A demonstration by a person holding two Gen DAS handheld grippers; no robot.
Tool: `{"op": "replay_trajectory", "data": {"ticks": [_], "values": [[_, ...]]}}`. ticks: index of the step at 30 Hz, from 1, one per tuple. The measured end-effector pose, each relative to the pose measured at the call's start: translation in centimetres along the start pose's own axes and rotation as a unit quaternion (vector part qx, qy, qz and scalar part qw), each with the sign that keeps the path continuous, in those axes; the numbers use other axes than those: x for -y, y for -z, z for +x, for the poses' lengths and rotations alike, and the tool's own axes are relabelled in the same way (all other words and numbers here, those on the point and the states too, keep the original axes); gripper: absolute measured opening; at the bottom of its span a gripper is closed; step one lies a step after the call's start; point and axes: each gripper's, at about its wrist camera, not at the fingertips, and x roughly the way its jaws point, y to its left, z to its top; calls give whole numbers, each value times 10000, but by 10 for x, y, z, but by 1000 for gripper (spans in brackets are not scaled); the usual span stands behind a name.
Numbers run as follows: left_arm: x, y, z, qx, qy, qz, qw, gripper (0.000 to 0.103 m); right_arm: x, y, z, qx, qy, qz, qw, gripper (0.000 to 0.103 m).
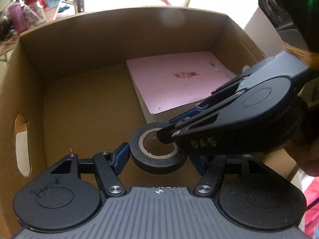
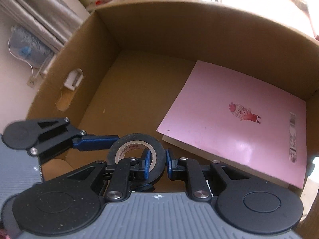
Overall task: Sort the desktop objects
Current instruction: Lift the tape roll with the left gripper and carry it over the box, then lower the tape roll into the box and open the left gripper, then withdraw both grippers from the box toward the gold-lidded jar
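On the left of my view is the open brown cardboard box (image 1: 26,83), with an oval hand-hole cut in its left wall (image 1: 21,143). I take the box as my landmark. My left claw (image 1: 157,159) hangs over its near edge, pointing steeply down into it. Its blue fingers (image 1: 120,155) sit on either side of the black roll of tape with a pale cardboard core (image 1: 157,157). They bracket the roll across its outer width and appear to press its sides, so I read that claw as grasping the roll. The roll is held above the box floor, close to the near wall. My right claw (image 2: 157,164) is clenched on the same roll: one blue finger (image 2: 147,164) goes through the core and the other lies outside, pinching the ring's wall. Further right, flat on the box floor against the right wall, lies a pink thin square book with a small red cartoon figure (image 2: 235,117).
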Motion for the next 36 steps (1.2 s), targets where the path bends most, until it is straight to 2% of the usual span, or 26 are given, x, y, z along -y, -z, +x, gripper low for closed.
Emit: {"op": "replay_trajectory", "data": {"ticks": [7, 15, 22, 26, 29, 32, 36], "values": [[4, -3, 11, -515, 88, 86, 9986, 65, -1, 0, 13, -256, 215, -299, 9990, 18], [4, 11, 2, -376, -65, 15, 9993, 74, 0, 7, 16, -294, 310, -339, 9985, 17], [2, 32, -46, 155, -301, -30, 9994, 80, -4, 18, 10, -206, 494, -299, 9981, 20], [5, 50, -89, 523, -473, 17, 9975, 83, -5, 27, -4, -47, 515, -192, 9985, 26], [10, 65, -123, 851, -580, 11, 9947, 84, -6, 36, -23, 171, 451, -135, 9987, 27], [18, 47, -136, 1148, -601, -32, 9916, 85, -13, 29, -47, 397, 340, -122, 9986, 29], [28, 60, -153, 1517, -633, -83, 9864, 87, -20, 44, -80, 805, 163, -234, 9963, 37]]}}
